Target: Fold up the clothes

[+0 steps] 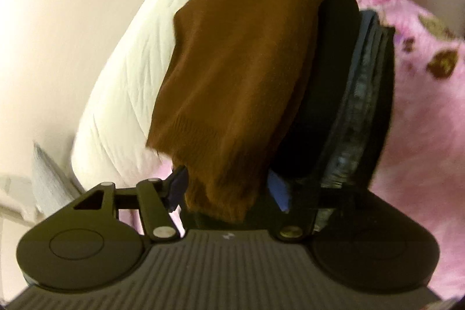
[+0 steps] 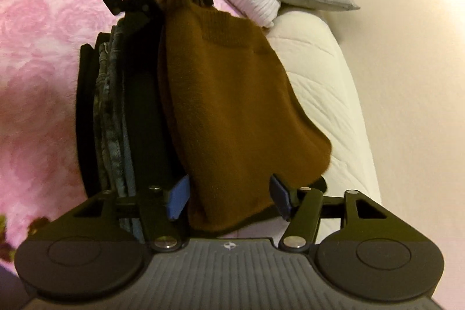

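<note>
Folded brown knit [image 1: 232, 71] on stack [image 2: 116, 106] — soft, light, floppy.
Left gripper [image 1: 229, 193] and right gripper [image 2: 229, 199] both released, straddling its ends — pinch folded edges.

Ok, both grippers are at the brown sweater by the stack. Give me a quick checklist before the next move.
1. Brown sweater between left gripper fingers: ok.
2. Sweater between right gripper fingers: ok.
3. Jaws fully clamped on the knit: cannot tell; gaps still show.
4. Sweater lying flat on the folded stack: not ok, it overhangs toward the white duvet.
5. Stack edges aligned: ok.
</note>
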`<state>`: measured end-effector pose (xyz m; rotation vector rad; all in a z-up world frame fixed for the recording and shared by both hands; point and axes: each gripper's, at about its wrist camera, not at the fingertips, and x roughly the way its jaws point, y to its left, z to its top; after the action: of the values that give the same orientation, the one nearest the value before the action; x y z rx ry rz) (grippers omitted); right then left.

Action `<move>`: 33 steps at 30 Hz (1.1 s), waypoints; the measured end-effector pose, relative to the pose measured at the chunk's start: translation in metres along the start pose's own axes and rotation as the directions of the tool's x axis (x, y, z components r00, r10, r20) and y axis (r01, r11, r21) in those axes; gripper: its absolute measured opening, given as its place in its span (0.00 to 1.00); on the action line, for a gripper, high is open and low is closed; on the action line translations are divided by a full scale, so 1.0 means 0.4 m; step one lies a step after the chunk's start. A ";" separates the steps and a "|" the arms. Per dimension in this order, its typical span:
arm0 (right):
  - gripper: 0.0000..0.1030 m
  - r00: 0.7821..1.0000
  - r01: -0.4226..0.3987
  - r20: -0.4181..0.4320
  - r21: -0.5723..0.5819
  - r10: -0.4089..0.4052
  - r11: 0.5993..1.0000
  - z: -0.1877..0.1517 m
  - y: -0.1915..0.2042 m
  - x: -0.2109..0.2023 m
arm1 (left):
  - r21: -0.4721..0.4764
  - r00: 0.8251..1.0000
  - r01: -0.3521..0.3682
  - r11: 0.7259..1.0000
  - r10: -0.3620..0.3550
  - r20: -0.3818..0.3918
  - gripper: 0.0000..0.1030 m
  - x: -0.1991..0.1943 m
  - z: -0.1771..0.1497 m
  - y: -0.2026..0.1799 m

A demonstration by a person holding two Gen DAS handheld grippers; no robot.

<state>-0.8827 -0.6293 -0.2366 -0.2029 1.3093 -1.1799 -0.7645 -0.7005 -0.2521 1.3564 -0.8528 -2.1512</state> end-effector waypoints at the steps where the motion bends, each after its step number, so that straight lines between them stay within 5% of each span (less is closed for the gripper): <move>1: 0.16 1.000 -0.010 -0.012 0.010 0.010 1.000 -0.003 -0.002 -0.011 | -0.030 1.000 0.006 1.000 -0.006 -0.009 0.56 -0.017 0.000 -0.001; 2: 0.03 0.999 -0.021 -0.026 0.024 0.022 0.999 -0.005 -0.003 -0.020 | -0.064 1.000 0.010 0.998 -0.011 -0.023 0.56 -0.034 0.000 -0.002; 3: 0.00 0.999 -0.033 -0.041 0.038 0.034 0.999 -0.008 -0.005 -0.029 | -0.101 0.999 0.010 0.995 -0.015 -0.040 0.57 -0.049 -0.003 0.000; 7: 0.00 0.996 -0.060 -0.063 0.084 0.065 0.995 -0.018 0.000 -0.069 | -0.262 0.991 0.003 0.965 -0.037 -0.126 0.62 -0.098 -0.032 0.001; 11: 0.00 0.994 -0.078 -0.064 0.129 0.087 0.988 -0.015 0.004 -0.098 | -0.437 0.983 -0.018 0.899 -0.064 -0.173 0.68 -0.164 -0.058 0.012; 14: 0.21 0.994 -0.083 -0.058 0.199 0.096 0.976 -0.010 0.000 -0.116 | -0.558 0.976 -0.039 0.829 -0.089 -0.201 0.73 -0.216 -0.076 0.020; 16: 0.49 0.994 -0.085 -0.049 0.262 0.101 0.961 -0.006 -0.004 -0.136 | -0.619 0.977 -0.055 0.784 -0.086 -0.197 0.79 -0.266 -0.093 0.042; 19: 0.66 0.996 -0.069 -0.036 0.351 0.087 0.934 0.003 -0.004 -0.181 | -0.691 0.983 -0.069 0.719 -0.071 -0.172 0.84 -0.327 -0.108 0.041; 21: 0.60 0.996 -0.066 -0.033 0.389 0.086 0.919 0.008 0.004 -0.224 | -0.720 0.987 -0.056 0.691 -0.072 -0.145 0.86 -0.382 -0.124 0.034; 24: 0.29 0.995 -0.062 -0.042 0.444 0.090 0.894 0.022 0.024 -0.303 | -0.762 0.992 -0.034 0.647 -0.071 -0.104 0.90 -0.465 -0.148 0.024; 28: 0.00 0.996 -0.012 -0.066 0.513 0.054 0.858 0.046 0.075 -0.433 | -0.811 0.997 -0.002 0.585 -0.066 -0.050 0.96 -0.576 -0.180 0.011; 33: 0.02 0.996 -0.001 -0.068 0.672 0.063 0.741 0.067 0.131 -0.596 | -0.863 0.998 0.042 0.503 -0.054 0.017 0.99 -0.714 -0.220 -0.006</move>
<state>-0.7877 -0.4390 -0.1140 0.4086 0.8711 -1.5720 -0.5669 -0.5331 -0.1029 0.8177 0.3386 -2.0892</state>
